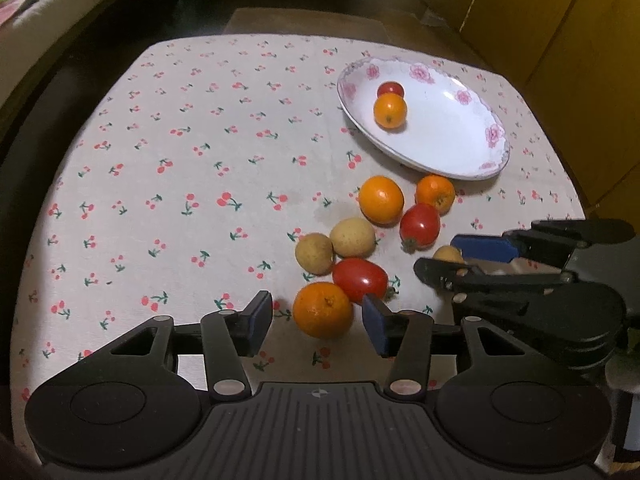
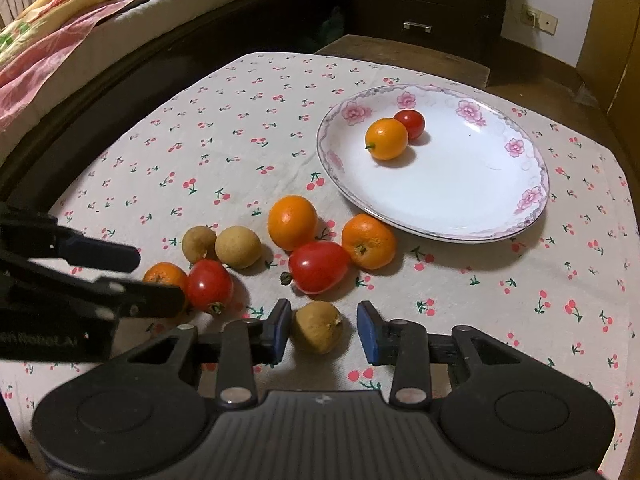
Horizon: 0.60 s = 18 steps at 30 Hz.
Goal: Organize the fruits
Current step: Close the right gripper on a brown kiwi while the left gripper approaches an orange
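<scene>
The left gripper (image 1: 316,322) is holding its jaws wide around an orange (image 1: 323,310), not pressing it. The right gripper (image 2: 324,330) is standing narrowly open beside a brown longan (image 2: 317,326), near the counter's near edge. Both fruits are probably light and round, so gripping across the middle seems best. The plate (image 2: 532,200) is waiting near the far right corner.

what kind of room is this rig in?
Most likely a bedroom at home. A bed with colourful bedding runs along the far left, a dark chest of drawers stands behind, and the fruit lies on a small table under a cherry-print cloth.
</scene>
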{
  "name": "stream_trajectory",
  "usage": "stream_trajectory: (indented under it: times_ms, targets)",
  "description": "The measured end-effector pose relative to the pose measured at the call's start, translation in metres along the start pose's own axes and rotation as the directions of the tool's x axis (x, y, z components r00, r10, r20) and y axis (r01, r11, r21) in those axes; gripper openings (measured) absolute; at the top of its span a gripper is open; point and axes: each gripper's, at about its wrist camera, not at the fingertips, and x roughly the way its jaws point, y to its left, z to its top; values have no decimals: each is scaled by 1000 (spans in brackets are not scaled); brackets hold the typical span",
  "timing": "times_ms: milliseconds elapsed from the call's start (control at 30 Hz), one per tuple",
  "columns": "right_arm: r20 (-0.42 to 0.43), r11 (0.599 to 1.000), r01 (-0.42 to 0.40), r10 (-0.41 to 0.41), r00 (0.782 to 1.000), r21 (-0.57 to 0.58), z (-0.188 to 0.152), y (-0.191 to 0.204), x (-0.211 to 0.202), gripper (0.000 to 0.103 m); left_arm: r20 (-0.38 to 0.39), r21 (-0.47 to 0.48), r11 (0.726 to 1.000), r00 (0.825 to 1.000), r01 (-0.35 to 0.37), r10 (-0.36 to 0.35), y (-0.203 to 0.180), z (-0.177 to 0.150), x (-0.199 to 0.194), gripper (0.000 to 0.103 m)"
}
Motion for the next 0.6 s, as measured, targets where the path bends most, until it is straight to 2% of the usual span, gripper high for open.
stream_trajectory:
  times_ms: [167, 233, 367, 600]
  targets:
    - [-3, 1000, -11, 11, 1000, 2, 0, -1, -2, 30, -7, 31, 999, 1000, -16, 16, -6, -3, 6, 56]
    - [-5, 1000, -14, 14, 1000, 3, -1, -2, -4, 29, -13, 37, 999, 1000, -22, 23, -7, -3, 9, 49]
    - [-6, 1000, -13, 13, 1000, 1, -2, -2, -6, 29, -20, 34, 999, 1000, -21, 22, -5, -6, 12, 43]
    - [0, 1000, -17, 17, 1000, 6, -7, -7, -15, 28, -16, 45, 999, 1000, -24, 24, -8, -6, 9, 42]
